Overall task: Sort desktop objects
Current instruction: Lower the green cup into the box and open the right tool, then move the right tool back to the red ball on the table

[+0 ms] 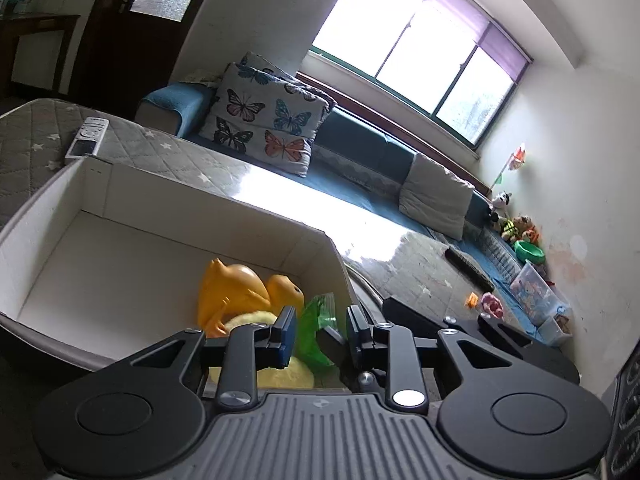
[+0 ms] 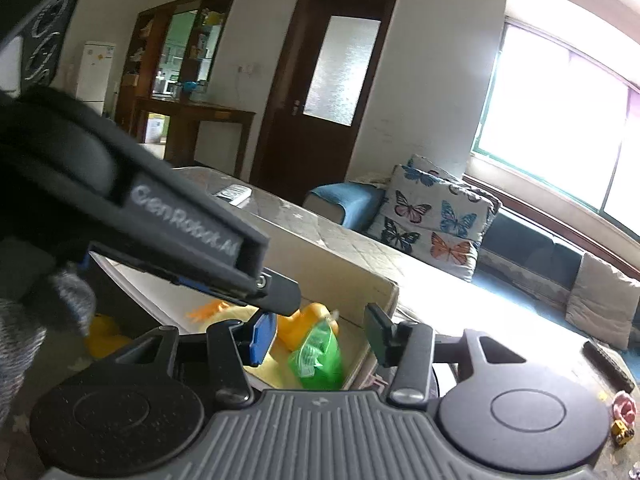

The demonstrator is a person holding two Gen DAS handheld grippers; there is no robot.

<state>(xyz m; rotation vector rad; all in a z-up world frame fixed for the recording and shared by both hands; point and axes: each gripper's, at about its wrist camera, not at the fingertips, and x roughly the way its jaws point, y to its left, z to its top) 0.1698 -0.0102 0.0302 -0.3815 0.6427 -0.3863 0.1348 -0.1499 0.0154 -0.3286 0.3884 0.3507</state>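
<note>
A white open box (image 1: 168,224) stands on the quilted table and holds an orange plastic toy (image 1: 232,288), a yellow soft thing (image 1: 288,376) and a green packet (image 1: 316,332). My left gripper (image 1: 320,332) is open and empty just above the box's near corner, the green packet showing between its fingers. My right gripper (image 2: 320,336) is open and empty, hovering over the same box (image 2: 348,280); the green packet (image 2: 320,356) and orange toy (image 2: 300,324) lie below it. The left gripper's body (image 2: 152,216) crosses the right wrist view.
A remote control (image 1: 88,136) lies on the table behind the box. A pink toy (image 1: 494,306) and a small orange piece (image 1: 472,301) sit near the table's far right edge, beside a dark remote (image 1: 468,268). A sofa with butterfly cushions (image 1: 264,120) runs behind.
</note>
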